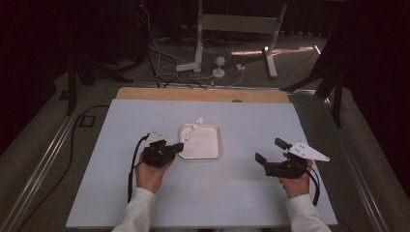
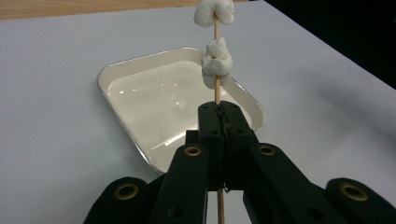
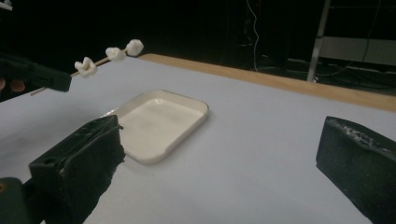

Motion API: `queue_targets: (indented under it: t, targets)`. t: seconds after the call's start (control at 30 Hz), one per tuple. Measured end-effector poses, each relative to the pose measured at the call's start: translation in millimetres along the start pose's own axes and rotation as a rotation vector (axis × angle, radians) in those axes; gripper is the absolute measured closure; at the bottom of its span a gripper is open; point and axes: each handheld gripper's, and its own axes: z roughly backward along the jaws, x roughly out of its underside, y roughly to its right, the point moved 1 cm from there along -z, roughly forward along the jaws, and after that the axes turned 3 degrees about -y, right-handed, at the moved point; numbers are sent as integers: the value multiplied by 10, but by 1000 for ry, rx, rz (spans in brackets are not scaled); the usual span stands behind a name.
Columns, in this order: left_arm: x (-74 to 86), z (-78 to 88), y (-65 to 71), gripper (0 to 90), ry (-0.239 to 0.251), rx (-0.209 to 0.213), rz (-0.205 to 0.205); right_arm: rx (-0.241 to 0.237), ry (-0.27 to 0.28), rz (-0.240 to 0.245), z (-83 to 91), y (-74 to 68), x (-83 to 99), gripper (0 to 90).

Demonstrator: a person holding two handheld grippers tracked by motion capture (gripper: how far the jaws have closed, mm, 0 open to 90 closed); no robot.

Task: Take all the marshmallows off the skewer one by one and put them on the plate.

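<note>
Your left gripper (image 1: 178, 146) has its fingers (image 2: 212, 126) closed tight on a thin wooden skewer (image 2: 216, 88), pinching it between the pads, with the bare end of the stick passing out below them in the left gripper view. The skewer carries white puffy marshmallow pieces (image 2: 216, 61): two show in the left gripper view, one just above the fingertips and one higher up at the top edge; the right gripper view shows three spaced along the stick (image 3: 108, 54). The skewer is held in the air, angled up and away from the fingers, with its loaded part over the near-left corner of the shallow white rectangular metal tray (image 1: 209, 145), not touching it. The tray sits near the middle of the pale blue-grey worktop (image 1: 241, 193). Your right gripper (image 1: 270, 153) is well apart to the right of the tray, raised off the worktop, its fingers (image 3: 74, 163) spread wide with nothing between them.
</note>
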Motion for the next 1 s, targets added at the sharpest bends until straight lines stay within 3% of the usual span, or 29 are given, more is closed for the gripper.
queue_targets:
  t: [0.07,0.3,0.63,0.73,1.0]
  targets:
    - [24,15,28,899,12,18,-8,-32,-8,2,-104,-36,-121,0]
    - [52,-3,54,899,-2,27,-20,-81,-19,15,-355,-148,-353,23]
    - [85,53,12,898,17,23,6,-132,-35,21,-681,-279,-562,73]
    - [83,72,9,898,22,24,10,-147,-49,36,-791,-337,-611,128]
    - [80,102,15,898,30,29,11,-162,-100,65,-1037,-464,-725,158]
